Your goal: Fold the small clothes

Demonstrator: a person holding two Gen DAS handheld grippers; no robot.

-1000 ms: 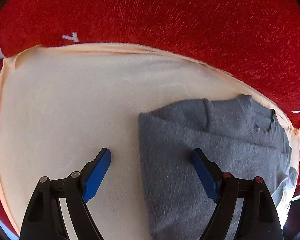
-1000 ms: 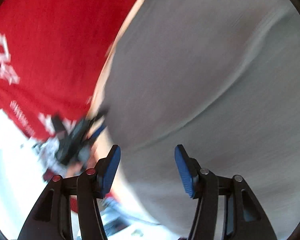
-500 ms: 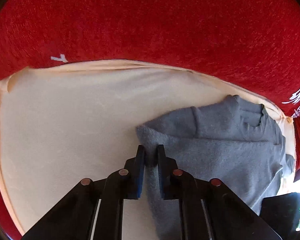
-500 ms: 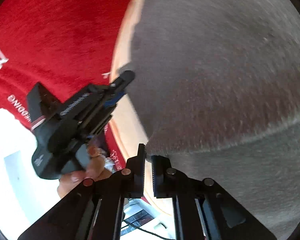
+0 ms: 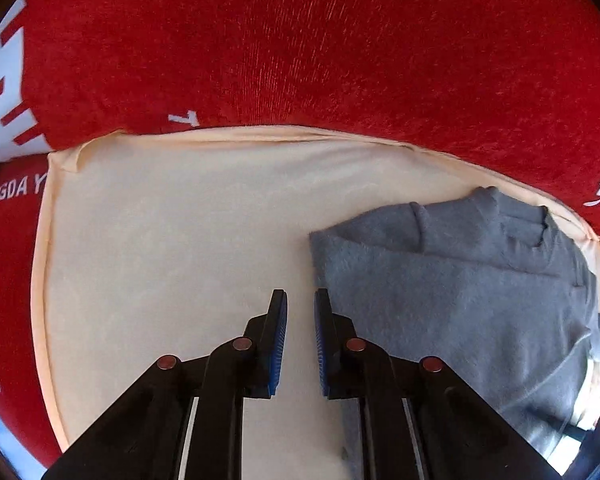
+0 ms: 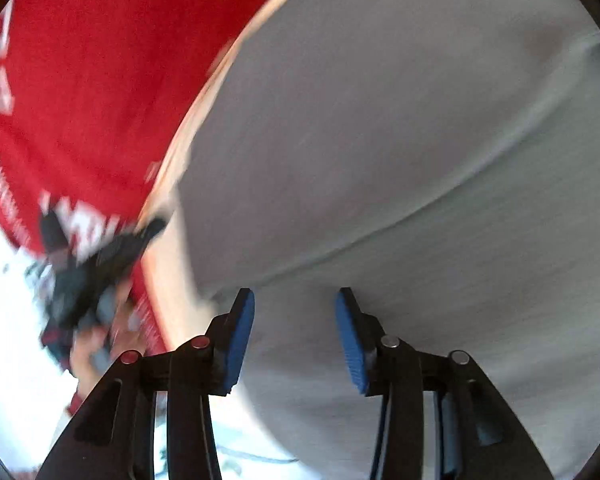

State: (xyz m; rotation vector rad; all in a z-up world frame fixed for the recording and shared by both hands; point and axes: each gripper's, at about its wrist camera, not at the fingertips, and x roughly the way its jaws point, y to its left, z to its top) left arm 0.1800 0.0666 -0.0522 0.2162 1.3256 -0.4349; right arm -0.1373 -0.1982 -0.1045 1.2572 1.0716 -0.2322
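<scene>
Your left tool (image 5: 301, 308) points steeply down, blue pads nearly together with nothing between them, just left of the grey garment (image 5: 452, 288) on the cream cloth (image 5: 172, 240). Your right tool (image 6: 295, 312) slants down over the garment (image 6: 400, 140), jaws opening and empty.

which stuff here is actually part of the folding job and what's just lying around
Part of the job:
- grey garment, lying on the cream cloth
- left gripper, nearly shut with nothing between its pads
- right gripper, jaws opening above the grey fabric, nothing pinched

Just there:
- cream cloth under the garment
- red printed cover underneath it all
</scene>
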